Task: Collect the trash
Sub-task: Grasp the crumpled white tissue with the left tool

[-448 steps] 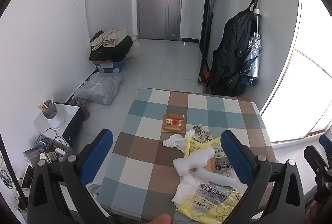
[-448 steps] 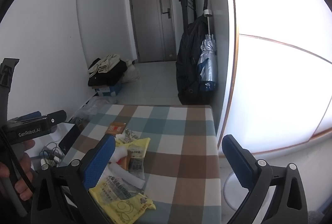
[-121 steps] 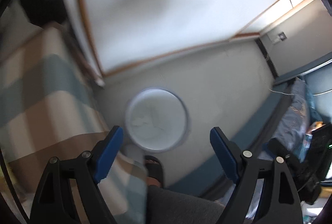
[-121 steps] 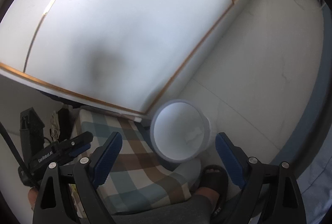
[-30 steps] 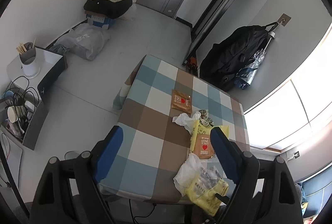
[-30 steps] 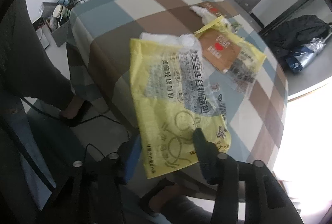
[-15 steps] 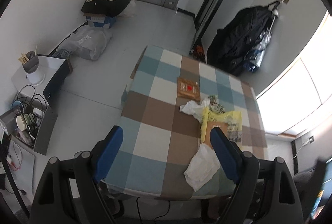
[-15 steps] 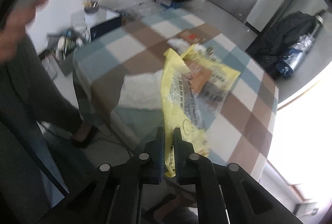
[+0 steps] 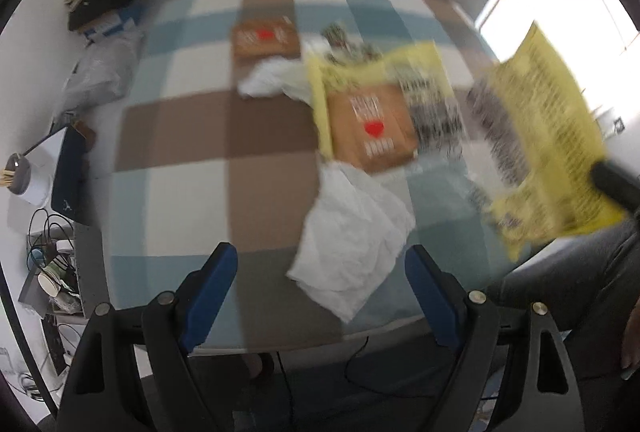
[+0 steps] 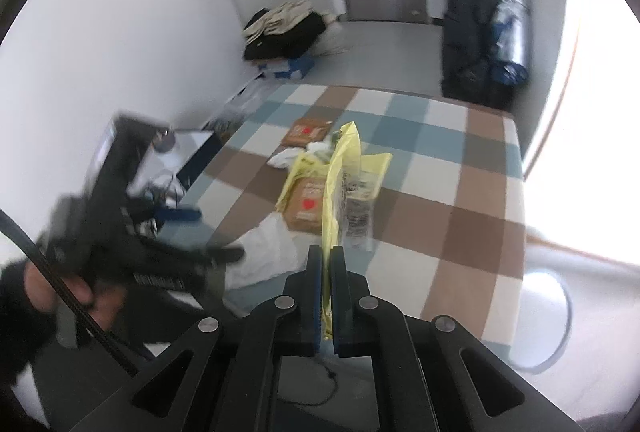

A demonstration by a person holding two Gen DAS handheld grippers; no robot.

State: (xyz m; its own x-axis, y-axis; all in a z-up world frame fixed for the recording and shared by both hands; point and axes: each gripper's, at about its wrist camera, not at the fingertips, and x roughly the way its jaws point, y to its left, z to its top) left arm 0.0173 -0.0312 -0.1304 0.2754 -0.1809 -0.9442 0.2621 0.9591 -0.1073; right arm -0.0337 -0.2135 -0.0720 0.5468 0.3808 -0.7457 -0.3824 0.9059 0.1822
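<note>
Your right gripper [image 10: 327, 268] pinches the yellow bag [image 10: 340, 183] clear of the bench [image 10: 472, 216] for binning; your left gripper [image 9: 320, 272] gapes empty over the tissue [image 9: 352, 244].

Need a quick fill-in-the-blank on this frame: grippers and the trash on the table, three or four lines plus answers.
1. The right gripper is shut on a ____ plastic bag.
2. The left gripper is ____, with nothing between its fingers.
3. The brown packet near the white tissue bears a red ____.
4. The table has a ____ cloth in brown, blue and white.

Answers: yellow; open; heart; checked
</note>
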